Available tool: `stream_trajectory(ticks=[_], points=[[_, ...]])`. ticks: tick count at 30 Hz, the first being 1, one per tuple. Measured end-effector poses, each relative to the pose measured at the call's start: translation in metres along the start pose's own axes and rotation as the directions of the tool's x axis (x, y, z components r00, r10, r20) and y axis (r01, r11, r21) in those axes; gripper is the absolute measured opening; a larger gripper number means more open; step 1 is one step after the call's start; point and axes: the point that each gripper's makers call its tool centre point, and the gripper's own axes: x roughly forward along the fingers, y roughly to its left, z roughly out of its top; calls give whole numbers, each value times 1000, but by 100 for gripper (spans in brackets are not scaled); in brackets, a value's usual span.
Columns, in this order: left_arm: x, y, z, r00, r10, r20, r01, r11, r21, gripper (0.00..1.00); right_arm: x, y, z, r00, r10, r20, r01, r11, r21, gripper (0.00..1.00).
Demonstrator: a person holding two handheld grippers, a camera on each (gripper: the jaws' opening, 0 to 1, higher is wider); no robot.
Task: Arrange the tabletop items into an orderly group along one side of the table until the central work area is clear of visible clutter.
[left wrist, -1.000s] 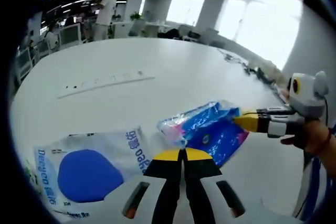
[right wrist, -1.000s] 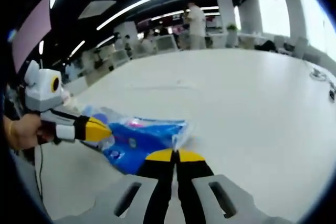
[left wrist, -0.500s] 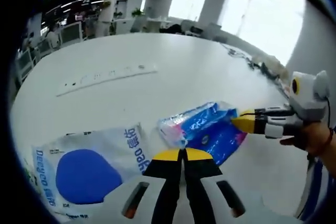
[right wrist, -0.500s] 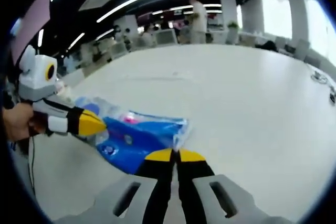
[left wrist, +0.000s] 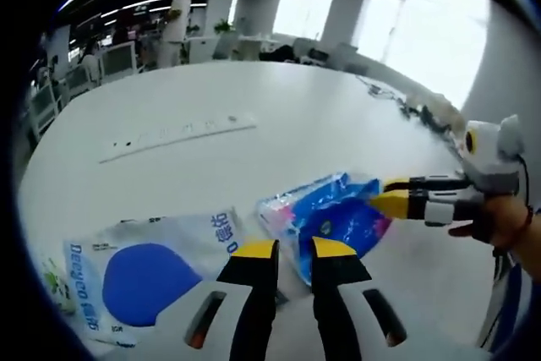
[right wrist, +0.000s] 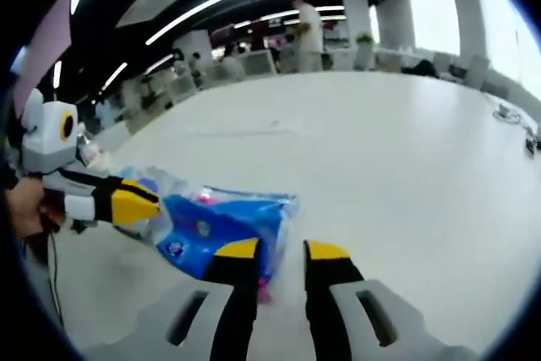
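On the white worktop [left wrist: 279,124], near its close edge, a blue tissue pack [left wrist: 334,213] is seen lying flat, wrapped in clear crinkled film with pink and white print; just beside it, towards the left gripper view's lower left, a white pouch [left wrist: 148,268] with a large blue oval and blue lettering is laid flat, its corner appearing to touch or slightly overlap the pack. Left gripper [left wrist: 293,248]: jaws parted, nothing held, poised at the pack's near edge. Right gripper [right wrist: 281,249]: jaws likewise parted and empty, standing at the opposite edge of the same pack [right wrist: 224,226]. In each view the other gripper's yellow tips are seen close together at the film's end; whether film is pinched there cannot be told. Handling, as judged: the pack is light, soft and compressible, its film slick and loose, so a hold on a corner alone may slip or stretch the wrap; a hold across the body or at a gathered seam end is advised. The pouch is judged thin, limp and light, best taken by an edge and slid. Further back on the worktop a long white strip [left wrist: 177,133] is noted, well apart from both items. Central area not yet cleared, as judged
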Motion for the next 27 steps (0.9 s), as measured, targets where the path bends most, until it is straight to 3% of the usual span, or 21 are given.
stream_trajectory(ticks=[5,10,14,18,22,27], points=[[-13,1,9,999,-12,33,11,1000,27,27,-9,1,6,1000,-22,6,22,999,-46,34],[-27,4,12,999,-22,46,22,1000,12,41,-17,8,8,1000,-23,-8,23,1000,-17,50],[-43,8,15,997,-38,71,38,999,-5,57,-27,14,12,999,-34,-7,34,999,14,70],[-61,15,14,996,-30,86,29,1000,12,68,-41,32,12,1000,-19,-18,19,999,49,78],[-81,28,16,993,5,117,-15,996,83,76,-51,48,12,1000,2,-28,0,999,48,83],[-94,41,21,990,-5,140,-3,998,55,86,-59,70,10,998,36,-42,-35,999,27,87]])
